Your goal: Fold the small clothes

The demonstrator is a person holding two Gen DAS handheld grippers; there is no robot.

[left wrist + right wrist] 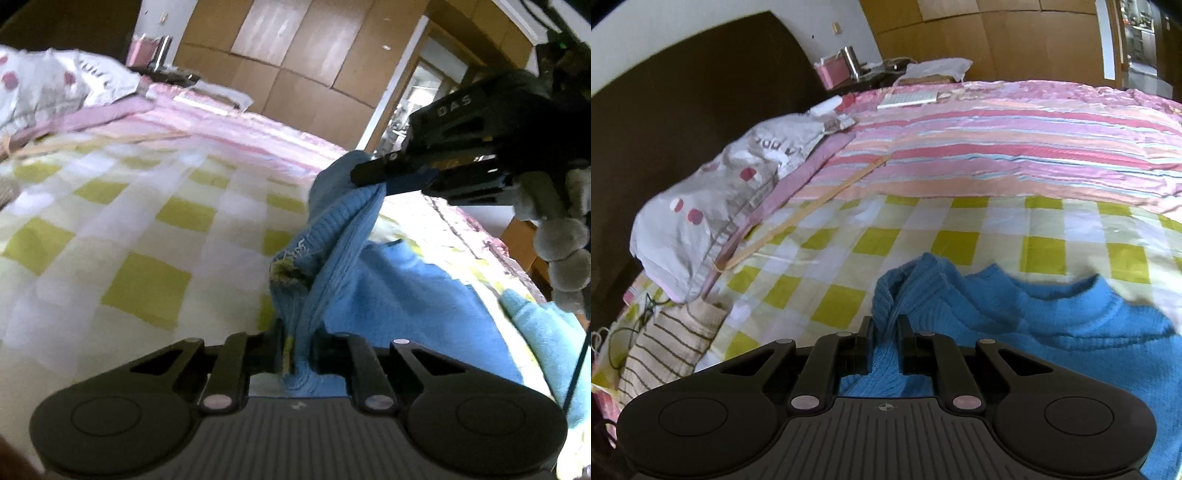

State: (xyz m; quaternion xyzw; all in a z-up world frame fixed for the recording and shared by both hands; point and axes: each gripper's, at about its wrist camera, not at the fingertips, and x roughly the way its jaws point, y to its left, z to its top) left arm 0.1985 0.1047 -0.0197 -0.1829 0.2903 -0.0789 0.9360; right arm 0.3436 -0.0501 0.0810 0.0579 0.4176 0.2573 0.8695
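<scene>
A small blue knitted sweater (399, 288) lies on the checked yellow-and-white bedspread (110, 229). My left gripper (295, 343) is shut on a ribbed edge of it, with a frayed yellow patch just ahead of the jaws. My right gripper (373, 173) comes in from the upper right in the left wrist view and is shut on another ribbed edge, lifted above the bed. In the right wrist view the right gripper (885, 332) pinches the ribbed fabric, and the sweater (1052, 332) spreads to the right with its collar showing.
A pink striped quilt (997, 147) covers the far half of the bed. A grey spotted pillow (731, 206) lies at the left by the dark headboard (683, 92). A striped beige cloth (668, 350) sits at the lower left. Wooden wardrobes (295, 55) stand behind.
</scene>
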